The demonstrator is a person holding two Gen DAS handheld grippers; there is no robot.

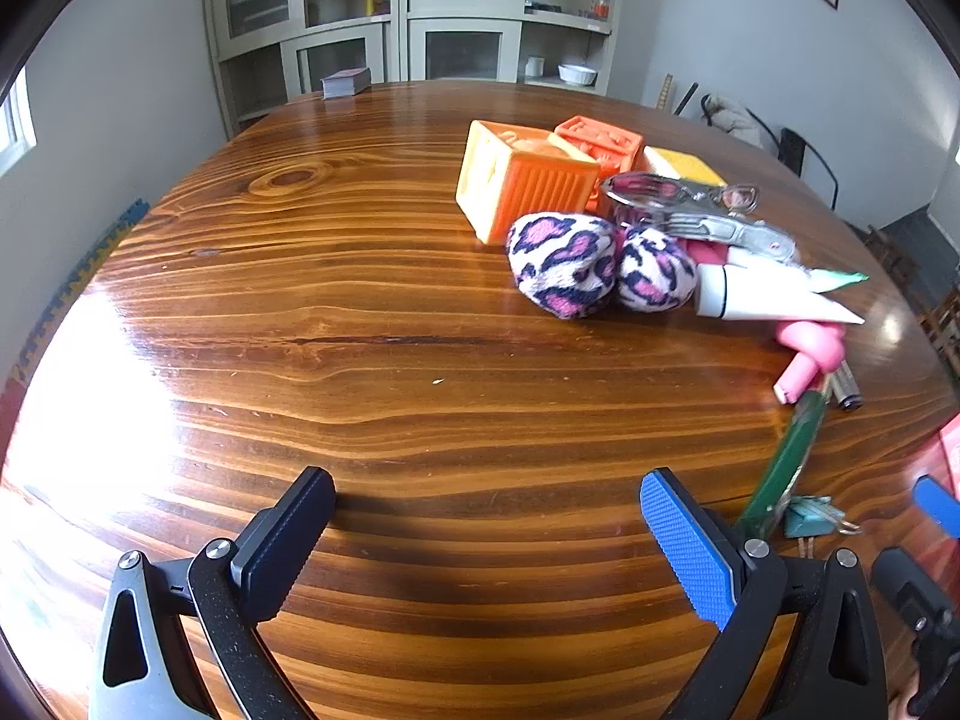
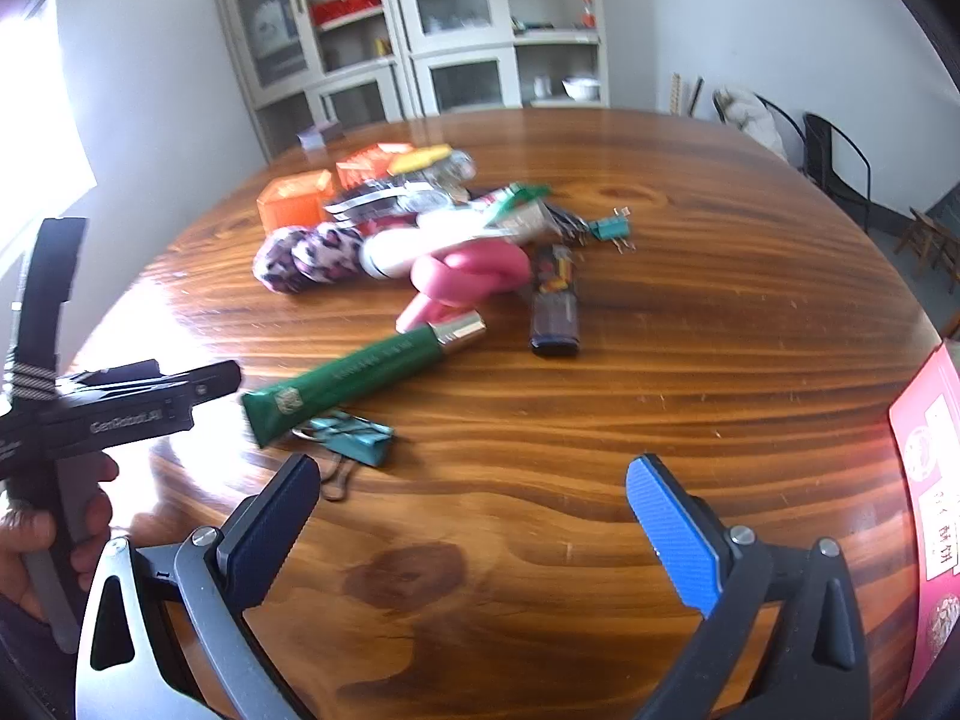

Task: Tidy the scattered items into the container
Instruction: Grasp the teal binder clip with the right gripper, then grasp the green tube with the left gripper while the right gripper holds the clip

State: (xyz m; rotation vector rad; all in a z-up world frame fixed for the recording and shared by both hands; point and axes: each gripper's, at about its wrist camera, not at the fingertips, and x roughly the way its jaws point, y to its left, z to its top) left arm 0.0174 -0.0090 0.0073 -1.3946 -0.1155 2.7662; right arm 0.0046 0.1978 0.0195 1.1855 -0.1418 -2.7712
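Evidently pre-grasp: left gripper and right gripper both spread wide, empty (angled toward the green tube).

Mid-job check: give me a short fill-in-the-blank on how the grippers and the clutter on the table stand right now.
1. Both the left gripper and the right gripper have their jaws ____.
2. The green tube lies partly over a teal ____ clip.
3. The leopard-print pouch sits in front of an ____ block.
4. The items rest on a ____ table.

Missing words: open; binder; orange; wooden
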